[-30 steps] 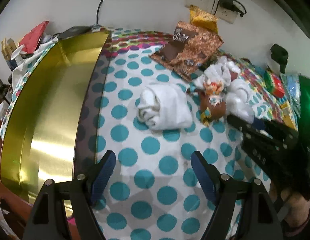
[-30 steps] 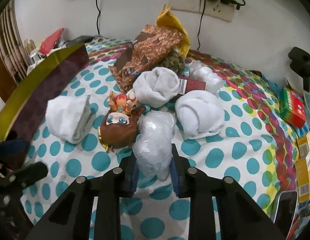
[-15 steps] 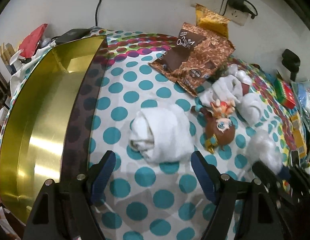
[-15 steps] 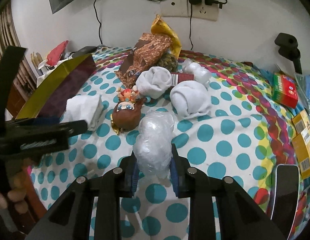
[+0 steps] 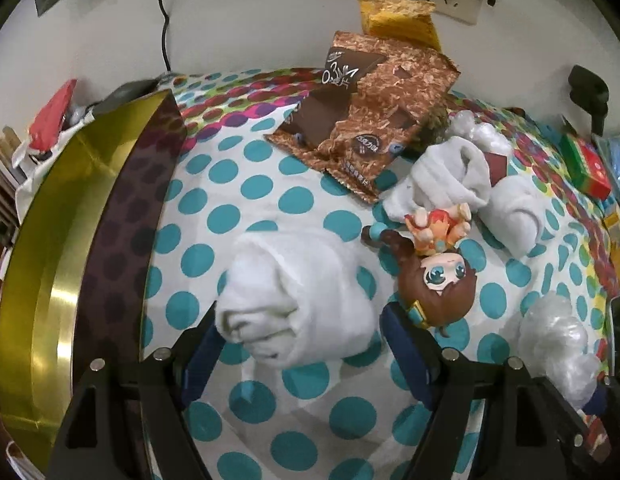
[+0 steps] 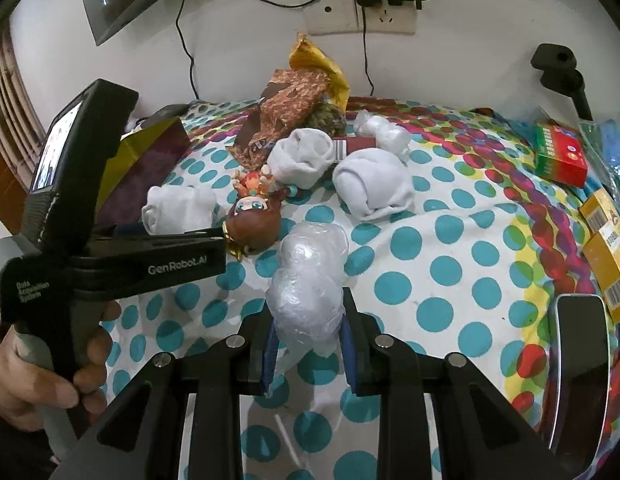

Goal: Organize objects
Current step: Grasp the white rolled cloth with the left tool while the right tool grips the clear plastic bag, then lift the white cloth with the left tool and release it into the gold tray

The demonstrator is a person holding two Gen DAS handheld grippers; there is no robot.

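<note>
The left gripper [image 5: 301, 344] stands wide open at lower centre, a rolled white sock [image 5: 297, 300] lying between its fingers on the dotted cloth [image 5: 237, 172]. The right gripper [image 6: 307, 346], bottom centre, is clamped on a crumpled plastic bag [image 6: 310, 280]; a doll head [image 6: 253, 220] sits just up-left.

Both fisheye views I receive are evenly lit by soft indoor light from overhead. Left of the jaws in the left wrist view, the gold tray [image 5: 41, 280] carries a bright vertical glare streak. Soft shadows fall on the dotted cloth [image 5: 245, 176] just beneath the jaws. Straight lines bow strongly toward the black corners. The crumpled plastic wrap [image 6: 310, 280] glints faintly. Focus is sharp centrally, softer at the rim.
</note>
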